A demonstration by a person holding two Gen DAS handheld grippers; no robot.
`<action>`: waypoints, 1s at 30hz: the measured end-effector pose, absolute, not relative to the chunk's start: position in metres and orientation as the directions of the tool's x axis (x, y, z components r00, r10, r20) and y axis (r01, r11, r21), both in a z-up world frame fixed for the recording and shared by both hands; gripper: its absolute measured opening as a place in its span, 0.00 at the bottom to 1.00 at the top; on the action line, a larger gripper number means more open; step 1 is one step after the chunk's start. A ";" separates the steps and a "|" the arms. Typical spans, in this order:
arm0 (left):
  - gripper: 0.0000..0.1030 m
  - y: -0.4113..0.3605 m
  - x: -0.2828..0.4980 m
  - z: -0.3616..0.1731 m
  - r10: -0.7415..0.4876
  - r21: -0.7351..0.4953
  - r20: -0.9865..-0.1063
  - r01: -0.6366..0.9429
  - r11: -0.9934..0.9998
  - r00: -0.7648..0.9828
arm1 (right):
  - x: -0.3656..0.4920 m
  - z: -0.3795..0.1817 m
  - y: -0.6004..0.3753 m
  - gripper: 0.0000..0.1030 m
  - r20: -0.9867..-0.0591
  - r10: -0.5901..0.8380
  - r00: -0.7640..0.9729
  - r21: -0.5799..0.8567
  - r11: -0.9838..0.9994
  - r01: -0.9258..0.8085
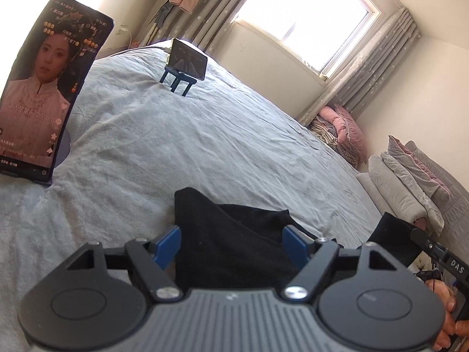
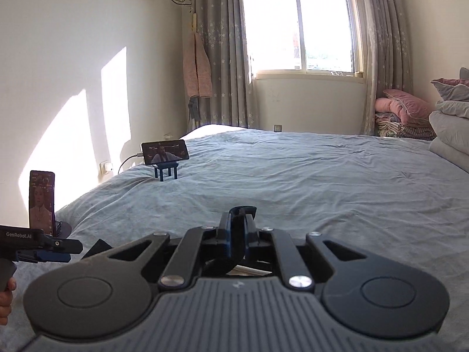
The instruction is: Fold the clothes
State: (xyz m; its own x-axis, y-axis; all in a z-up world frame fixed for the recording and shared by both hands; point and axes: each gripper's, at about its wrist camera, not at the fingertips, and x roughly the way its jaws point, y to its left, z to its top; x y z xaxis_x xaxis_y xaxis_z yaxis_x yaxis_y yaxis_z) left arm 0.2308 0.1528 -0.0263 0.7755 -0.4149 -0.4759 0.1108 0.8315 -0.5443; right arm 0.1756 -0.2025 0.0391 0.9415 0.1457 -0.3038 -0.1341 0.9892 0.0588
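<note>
A black garment [image 1: 234, 234] lies bunched on the grey bed sheet [image 1: 205, 146], one fold standing up in a peak. My left gripper [image 1: 231, 243] is open, its blue pads [image 1: 168, 246] on either side of the cloth without clearly pressing it. At the right edge of that view my right gripper [image 1: 416, 234] holds another part of the same garment, which hangs from it. In the right wrist view the right gripper [image 2: 239, 214] is shut, with dark cloth [image 2: 218, 264] under its fingers. The left gripper [image 2: 70, 249] shows at the far left, in a hand.
An upright phone [image 1: 44, 88] plays video at the bed's left edge. A second phone on a blue stand [image 1: 187, 61] sits further back. Folded grey bedding [image 1: 404, 182] and a pink pile [image 1: 343, 132] lie at the right. A window is behind.
</note>
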 end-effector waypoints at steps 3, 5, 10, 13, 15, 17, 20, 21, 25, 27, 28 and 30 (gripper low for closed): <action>0.73 0.154 0.233 -0.030 -0.416 -0.547 -0.481 0.106 0.830 0.772 | 0.171 0.029 -0.230 0.10 -0.304 0.085 0.949 0.071 0.995 -0.066; 0.68 0.151 0.235 -0.033 -0.424 -0.543 -0.488 0.115 0.832 0.763 | 0.167 0.018 -0.251 0.10 -0.320 0.043 0.946 0.090 0.996 -0.015; 0.64 0.138 0.241 -0.047 -0.446 -0.518 -0.527 0.143 0.843 0.724 | 0.164 -0.023 -0.290 0.10 -0.395 -0.005 0.919 0.156 0.985 0.072; 0.63 0.128 0.246 -0.058 -0.449 -0.488 -0.571 0.155 0.859 0.687 | 0.166 -0.049 -0.301 0.10 -0.450 -0.005 0.893 0.195 0.975 0.104; 0.62 0.121 0.244 -0.059 -0.431 -0.435 -0.588 0.181 0.882 0.684 | 0.167 -0.062 -0.306 0.10 -0.487 0.000 0.873 0.223 0.967 0.125; 0.62 0.115 0.242 -0.058 -0.409 -0.383 -0.602 0.202 0.902 0.686 | 0.165 -0.064 -0.311 0.10 -0.504 0.006 0.864 0.244 0.960 0.136; 0.62 0.111 0.241 -0.056 -0.386 -0.335 -0.613 0.216 0.917 0.689 | 0.164 -0.056 -0.310 0.22 -0.517 -0.008 0.856 0.223 0.964 0.144; 0.62 0.113 0.241 -0.056 -0.392 -0.347 -0.610 0.212 0.914 0.688 | 0.161 -0.051 -0.310 0.22 -0.516 -0.022 0.857 0.195 0.970 0.142; 0.62 0.125 0.247 -0.052 -0.431 -0.433 -0.583 0.186 0.882 0.688 | 0.155 -0.038 -0.320 0.40 -0.498 -0.006 0.867 0.188 0.975 0.115; 0.62 0.125 0.253 -0.047 -0.443 -0.463 -0.565 0.176 0.868 0.696 | 0.162 -0.033 -0.329 0.52 -0.488 0.030 0.873 0.233 0.968 0.097; 0.62 0.126 0.256 -0.044 -0.448 -0.478 -0.556 0.172 0.861 0.700 | 0.167 -0.031 -0.332 0.54 -0.484 0.049 0.873 0.254 0.963 0.087; 0.62 0.123 0.266 -0.043 -0.452 -0.491 -0.549 0.167 0.855 0.703 | 0.183 -0.031 -0.335 0.54 -0.492 0.077 0.867 0.278 0.958 0.073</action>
State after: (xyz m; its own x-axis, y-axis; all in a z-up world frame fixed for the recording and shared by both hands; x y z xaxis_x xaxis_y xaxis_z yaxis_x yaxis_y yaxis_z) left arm 0.2655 0.1229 -0.0431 0.7026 -0.4524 -0.5492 0.1671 0.8552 -0.4906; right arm 0.1832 -0.3349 -0.0314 0.8671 0.0769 -0.4921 0.0727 0.9579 0.2777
